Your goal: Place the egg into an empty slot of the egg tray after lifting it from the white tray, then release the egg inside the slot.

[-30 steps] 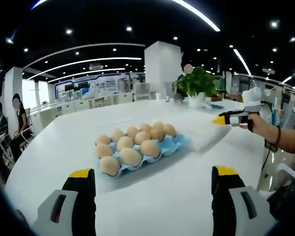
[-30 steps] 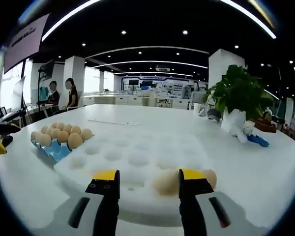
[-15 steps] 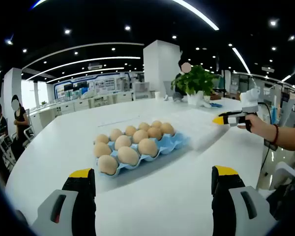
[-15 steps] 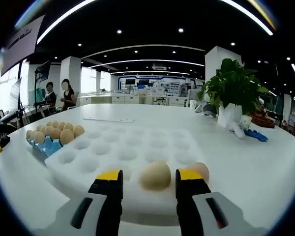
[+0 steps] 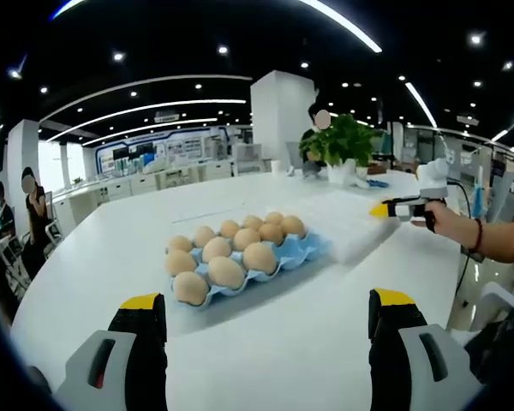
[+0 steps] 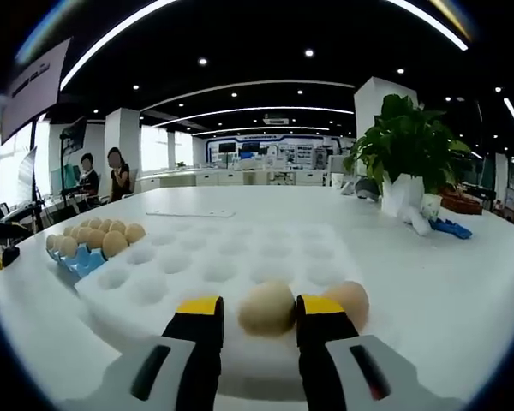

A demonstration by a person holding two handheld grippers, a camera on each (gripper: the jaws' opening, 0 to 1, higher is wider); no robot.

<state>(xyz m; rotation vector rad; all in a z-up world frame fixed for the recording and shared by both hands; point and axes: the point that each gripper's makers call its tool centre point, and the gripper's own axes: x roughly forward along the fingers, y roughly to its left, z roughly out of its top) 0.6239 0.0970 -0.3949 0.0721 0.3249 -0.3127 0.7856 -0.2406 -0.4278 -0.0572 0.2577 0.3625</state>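
Change: right gripper (image 6: 259,305) jaws narrowed around egg (image 6: 266,307) since earlier.
Egg: seated in white tray (image 6: 197,265), yellow tips touching its sides.
Left gripper (image 5: 265,310): jaws held wide, facing egg tray (image 5: 295,251).

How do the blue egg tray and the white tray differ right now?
The blue egg tray is nearly full of brown eggs, while the white tray holds just two at its near edge, its other dimples bare. The blue egg tray looks smaller in plan than the white tray and is blue, not white. One egg on the white tray sits between the right gripper's jaws; nothing reaches into the blue one. Both rest side by side on the white table.
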